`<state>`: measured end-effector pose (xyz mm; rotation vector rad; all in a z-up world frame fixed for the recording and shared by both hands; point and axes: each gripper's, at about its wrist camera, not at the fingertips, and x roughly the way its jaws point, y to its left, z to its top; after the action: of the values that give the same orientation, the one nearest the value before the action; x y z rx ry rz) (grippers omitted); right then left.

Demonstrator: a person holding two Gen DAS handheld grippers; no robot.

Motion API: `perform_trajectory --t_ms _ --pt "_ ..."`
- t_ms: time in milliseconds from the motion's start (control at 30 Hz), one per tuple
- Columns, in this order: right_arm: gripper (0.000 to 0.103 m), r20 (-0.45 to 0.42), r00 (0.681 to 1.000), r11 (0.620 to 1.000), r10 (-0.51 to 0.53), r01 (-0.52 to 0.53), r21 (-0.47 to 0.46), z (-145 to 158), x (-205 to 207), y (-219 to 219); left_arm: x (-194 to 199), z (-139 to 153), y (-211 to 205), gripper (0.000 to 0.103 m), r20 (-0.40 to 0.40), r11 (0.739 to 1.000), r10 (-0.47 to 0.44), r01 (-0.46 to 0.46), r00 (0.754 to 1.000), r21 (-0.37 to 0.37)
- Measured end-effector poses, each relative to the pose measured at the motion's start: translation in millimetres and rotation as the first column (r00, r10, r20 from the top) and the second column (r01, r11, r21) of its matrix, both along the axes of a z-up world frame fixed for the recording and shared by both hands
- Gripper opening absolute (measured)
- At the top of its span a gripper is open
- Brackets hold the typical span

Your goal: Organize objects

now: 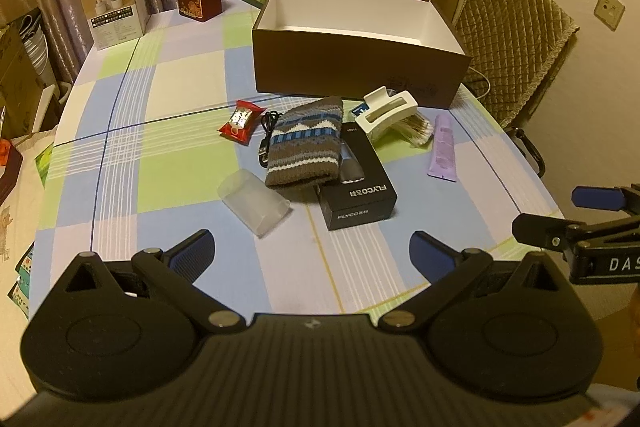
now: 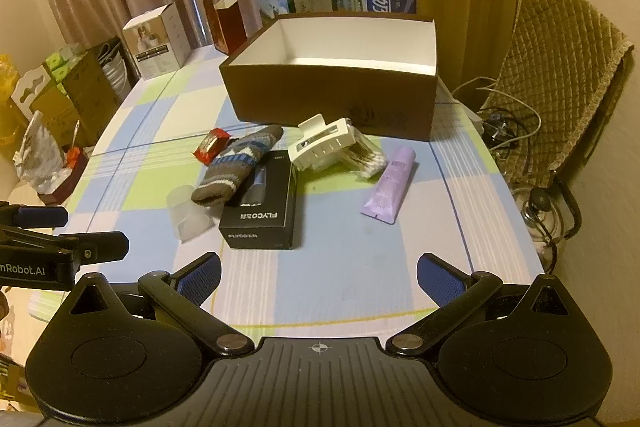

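Two grippers over the near edge of the checked tablecloth [image 1: 168, 99], neither touching anything; left gripper [image 1: 312, 255] has its blue pads spread wide with nothing between them; right gripper [image 2: 318, 277] likewise wide apart and empty, also visible side-on at the right edge of the left wrist view. All loose items lie ahead of the fingers, well clear of the tips, clustered mid-table in front of the brown open box [image 1: 360, 67], whose white inside looks bare as far as the views show. Closest to the left gripper: clear plastic cup [image 1: 253, 202] on its side, just ahead of the left pad; black FLYCO box [image 1: 358, 201] roughly centred between the pads, further out. Knitted sock [image 1: 306, 147] lies partly over the FLYCO box, with a black cable [image 1: 267, 135] beside it and a red snack packet [image 1: 240, 122] further left. White hair clip [image 2: 322, 143] sits on a pack of cotton swabs [image 2: 366, 157], near the brown box's front wall; purple tube [image 2: 388, 185] lies beside the swabs, ahead of the right gripper's right pad. Cartons stand at the table's far edge behind the brown box.
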<state>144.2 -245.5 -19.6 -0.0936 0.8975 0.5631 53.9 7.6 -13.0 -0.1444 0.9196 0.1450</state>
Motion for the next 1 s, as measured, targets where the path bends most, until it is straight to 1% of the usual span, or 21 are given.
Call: perform_trajectory --t_ms 300,567,933,967,1000 --pt "0.101 -0.017 1.0 1.0 0.011 -0.011 0.015 -5.7 26.0 3.5 21.9 -4.1 4.8 0.102 -0.02 1.0 0.025 -0.025 0.999 -0.003" --pt "0.101 -0.04 0.999 0.999 0.026 -0.025 0.036 -14.0 58.9 2.7 47.4 -12.4 8.2 0.102 -0.054 0.998 0.065 -0.066 0.996 -0.011" --pt "0.101 -0.038 0.999 0.999 0.039 -0.038 0.02 -31.5 111.5 -9.4 92.9 -26.9 6.6 0.102 -0.073 0.992 0.126 -0.128 0.989 -0.019" --pt "0.101 -0.038 0.998 0.999 0.045 -0.044 0.021 -33.8 115.6 -10.4 97.0 -29.1 6.0 0.102 -0.076 0.991 0.133 -0.135 0.988 -0.022" --pt "0.098 -0.039 0.998 0.999 0.051 -0.051 0.018 -36.9 120.4 -11.5 100.5 -31.0 5.3 0.102 -0.079 0.99 0.139 -0.141 0.987 -0.022"
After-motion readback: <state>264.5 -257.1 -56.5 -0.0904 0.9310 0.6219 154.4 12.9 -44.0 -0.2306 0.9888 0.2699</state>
